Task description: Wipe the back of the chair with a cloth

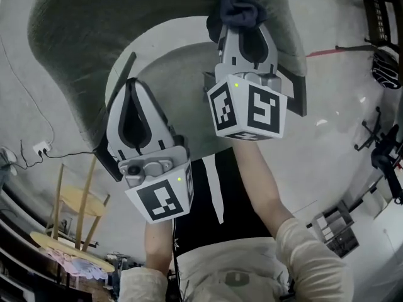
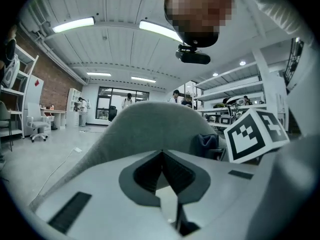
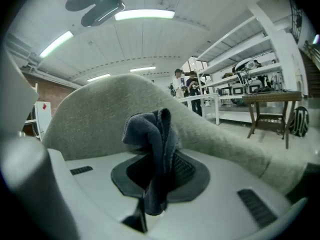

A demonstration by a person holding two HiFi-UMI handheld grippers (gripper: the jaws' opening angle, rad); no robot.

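The chair's grey-green fabric back (image 1: 69, 43) curves round a white seat (image 1: 170, 36) below me. My right gripper (image 1: 242, 33) is shut on a dark blue cloth (image 1: 239, 8), which is bunched at its tips against the upper part of the back. In the right gripper view the cloth (image 3: 152, 134) hangs between the closed jaws of the right gripper (image 3: 155, 166), with the chair back (image 3: 90, 119) right behind it. My left gripper (image 1: 130, 87) is shut and holds nothing, over the seat's left edge. Its view shows the left gripper (image 2: 161, 156), the chair back (image 2: 145, 129) and the cloth (image 2: 207, 144).
A wooden stool (image 1: 75, 206) stands on the grey floor at the lower left, near a power strip with a cable (image 1: 41, 148). Black metal frames (image 1: 384, 150) stand at the right. Far behind are a wooden table (image 3: 272, 109), shelving and several people (image 3: 182, 84).
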